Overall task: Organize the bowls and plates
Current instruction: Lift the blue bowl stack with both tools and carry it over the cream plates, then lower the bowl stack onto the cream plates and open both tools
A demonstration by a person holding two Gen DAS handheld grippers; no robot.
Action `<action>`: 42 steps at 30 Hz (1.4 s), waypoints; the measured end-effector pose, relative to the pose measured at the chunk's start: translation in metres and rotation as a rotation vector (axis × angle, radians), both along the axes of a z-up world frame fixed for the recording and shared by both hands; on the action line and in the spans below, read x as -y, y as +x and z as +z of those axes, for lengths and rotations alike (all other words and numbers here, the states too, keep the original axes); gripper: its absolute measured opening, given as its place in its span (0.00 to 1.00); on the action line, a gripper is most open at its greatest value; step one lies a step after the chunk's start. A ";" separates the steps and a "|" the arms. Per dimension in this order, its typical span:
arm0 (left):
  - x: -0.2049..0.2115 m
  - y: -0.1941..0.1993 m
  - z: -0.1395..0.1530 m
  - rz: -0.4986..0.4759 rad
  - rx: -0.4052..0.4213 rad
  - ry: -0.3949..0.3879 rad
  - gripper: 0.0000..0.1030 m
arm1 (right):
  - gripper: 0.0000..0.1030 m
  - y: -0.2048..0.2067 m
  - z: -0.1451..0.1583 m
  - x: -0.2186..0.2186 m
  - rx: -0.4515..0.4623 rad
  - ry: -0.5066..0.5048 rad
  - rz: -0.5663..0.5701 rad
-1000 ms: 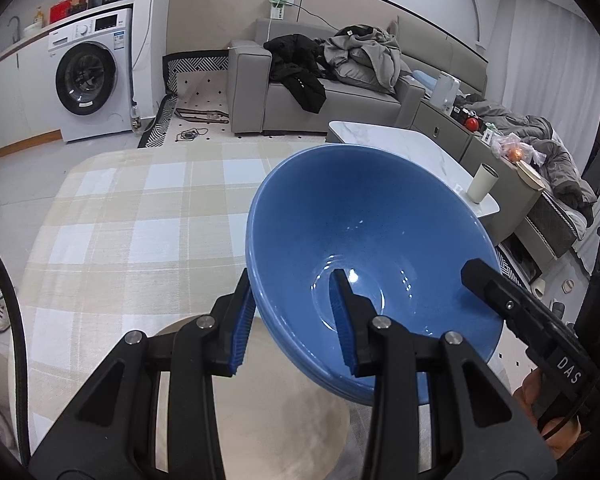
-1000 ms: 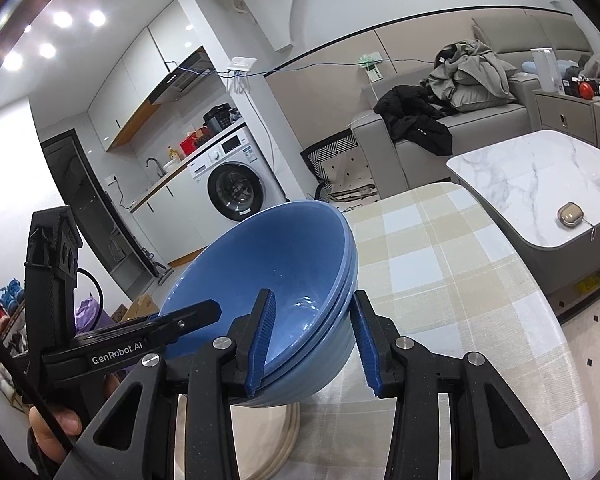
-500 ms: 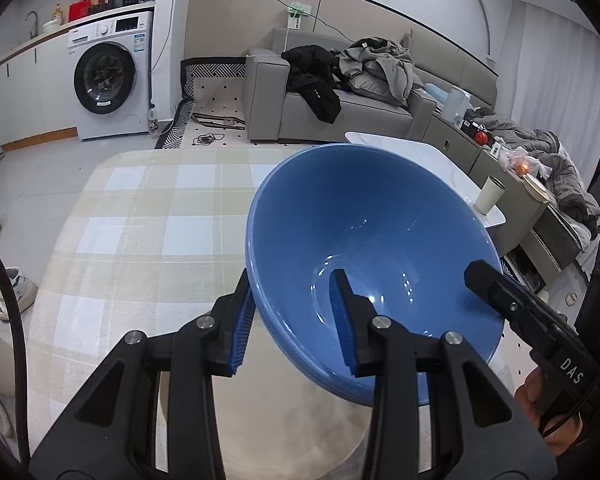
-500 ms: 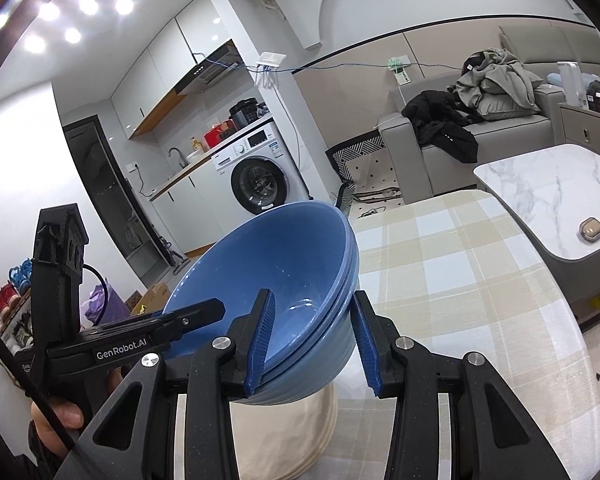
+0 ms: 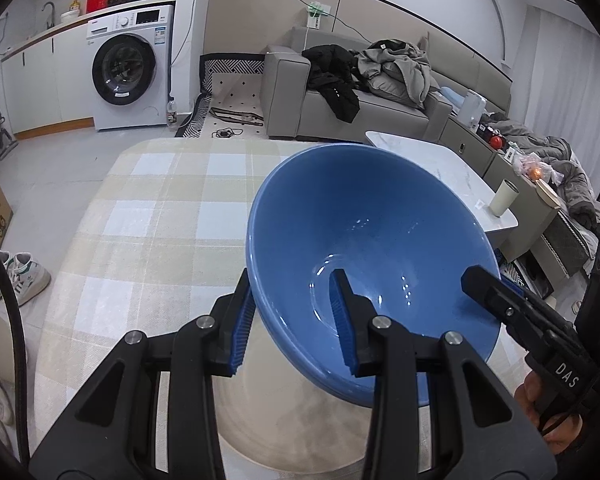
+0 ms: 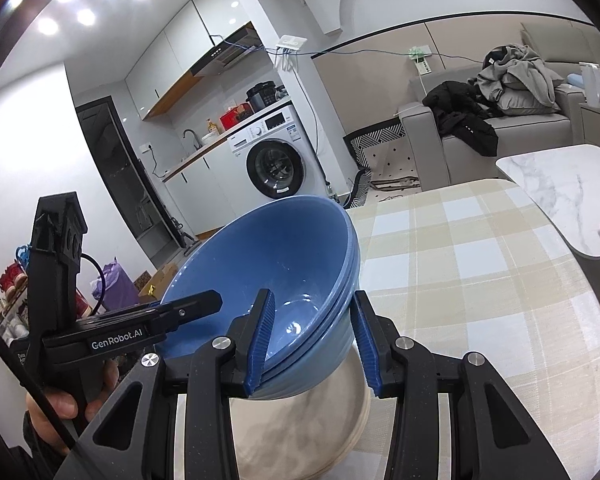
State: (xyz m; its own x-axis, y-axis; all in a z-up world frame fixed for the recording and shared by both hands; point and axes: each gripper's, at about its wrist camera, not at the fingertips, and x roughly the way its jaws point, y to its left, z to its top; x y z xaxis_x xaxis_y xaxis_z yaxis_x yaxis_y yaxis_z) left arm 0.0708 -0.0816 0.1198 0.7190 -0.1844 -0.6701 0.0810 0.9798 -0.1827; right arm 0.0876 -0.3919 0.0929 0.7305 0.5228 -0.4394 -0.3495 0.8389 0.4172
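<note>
A stack of nested blue bowls [image 5: 364,248] hangs above a beige plate [image 5: 284,424] on the checked tablecloth. My left gripper [image 5: 294,320] is shut on the stack's near-left rim, one finger inside and one outside. My right gripper [image 6: 312,340] is shut on the opposite rim of the same stack [image 6: 284,264], which tilts toward the camera. The plate also shows under the bowls in the right wrist view [image 6: 324,420]. Each gripper is visible in the other's view, the right one [image 5: 512,316] and the left one [image 6: 180,312].
The table with the checked cloth [image 5: 160,208] stretches ahead. A white marble coffee table [image 5: 440,168] with a cup [image 5: 504,198] stands to the right. A grey sofa [image 5: 340,108] with clothes and a washing machine [image 5: 128,68] are behind. Shoes [image 5: 16,276] lie on the floor at left.
Both grippers have lifted the bowl stack higher above the plate and the table. The grip on both rims is unchanged.
</note>
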 end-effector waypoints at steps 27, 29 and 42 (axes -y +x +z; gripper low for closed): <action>-0.044 0.012 -0.060 0.040 -0.079 0.007 0.33 | 0.39 0.010 -0.035 -0.036 -0.060 -0.050 0.075; -0.043 0.014 -0.065 0.035 -0.087 0.009 0.33 | 0.39 0.009 -0.035 -0.037 -0.060 -0.058 0.072; -0.040 0.027 -0.086 0.001 -0.103 0.024 0.33 | 0.39 0.009 -0.039 -0.039 -0.048 -0.103 0.061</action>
